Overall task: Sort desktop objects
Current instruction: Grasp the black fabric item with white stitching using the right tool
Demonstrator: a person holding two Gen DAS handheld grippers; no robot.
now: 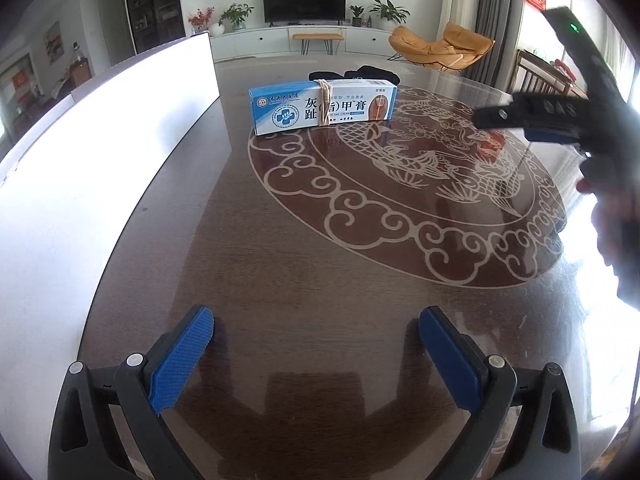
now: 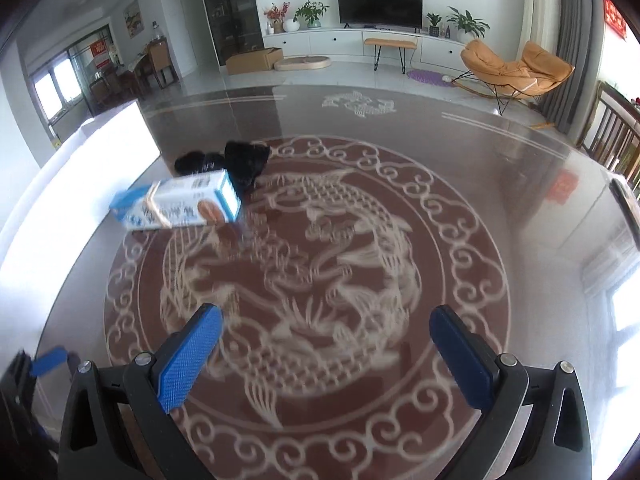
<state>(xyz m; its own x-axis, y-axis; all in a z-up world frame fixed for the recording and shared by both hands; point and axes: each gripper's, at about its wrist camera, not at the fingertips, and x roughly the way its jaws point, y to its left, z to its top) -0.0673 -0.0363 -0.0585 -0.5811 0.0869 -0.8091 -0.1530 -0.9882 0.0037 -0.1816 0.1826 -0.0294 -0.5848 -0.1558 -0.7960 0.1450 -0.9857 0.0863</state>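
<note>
The blue-and-white ointment box (image 1: 323,106) lies on the dark patterned counter (image 1: 320,272), in the upper middle of the left wrist view and in the left middle of the right wrist view (image 2: 180,204). A tan rubber band (image 1: 325,104) wraps around its middle. Its long axis runs side to side across the left wrist frame, broad printed face toward that camera; in the right wrist view it runs from left to right with one short end turned toward the frame's centre. Just behind it sits a dark, soft-looking black bundle (image 2: 236,160), too indistinct to name. A white box wall (image 1: 100,152) fills the left of the left wrist frame, near the ointment box's left end.

The left gripper (image 1: 316,330) has its jaws wide apart and empty, low over the counter, with the ointment box straight ahead but well apart. The right gripper (image 2: 326,332) likewise has jaws apart and empty, with the ointment box off to its upper left. Judging from this, the left gripper has the squarer approach, though closing across the short dimension would need a wrist turn.
</note>
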